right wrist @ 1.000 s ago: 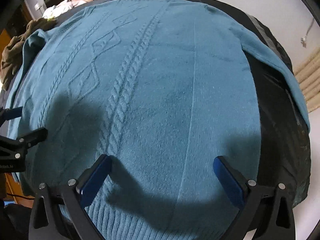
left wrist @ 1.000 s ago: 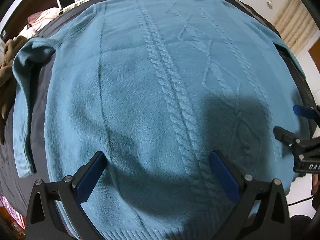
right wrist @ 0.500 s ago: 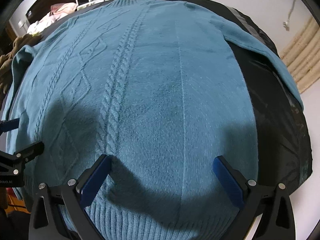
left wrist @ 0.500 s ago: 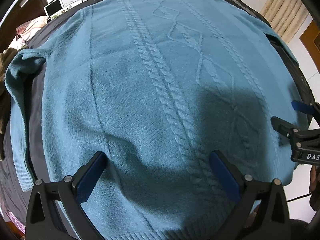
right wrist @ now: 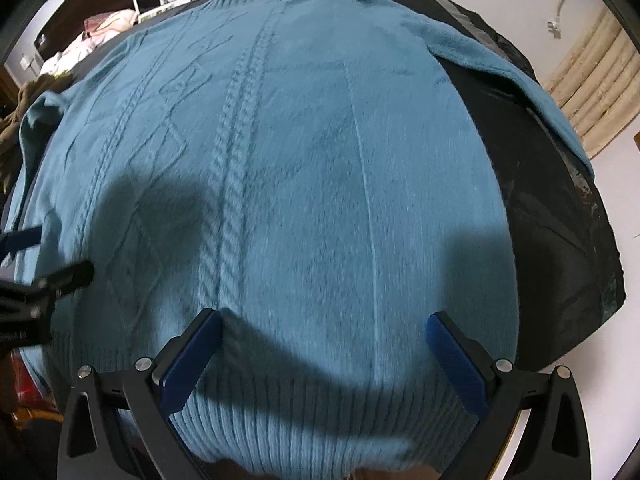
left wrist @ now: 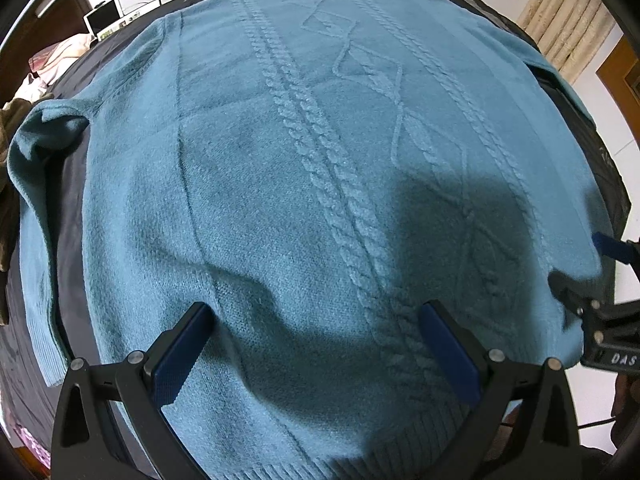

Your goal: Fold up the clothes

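Blue cable-knit sweater (left wrist: 304,184) lies spread flat on dark table (right wrist: 560,240), hem nearest the person; left gripper (left wrist: 316,344) spread wide above hem; right gripper (right wrist: 324,348) likewise spread wide, gripping nothing; both sleeves out sideways.

The sweater's (right wrist: 320,200) ribbed hem runs off the right-wrist view's bottom edge.

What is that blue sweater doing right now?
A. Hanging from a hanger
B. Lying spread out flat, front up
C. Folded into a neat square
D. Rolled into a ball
B: the sweater lies spread across the dark surface, cable pattern up, both sleeves out to the sides, nothing folded yet.
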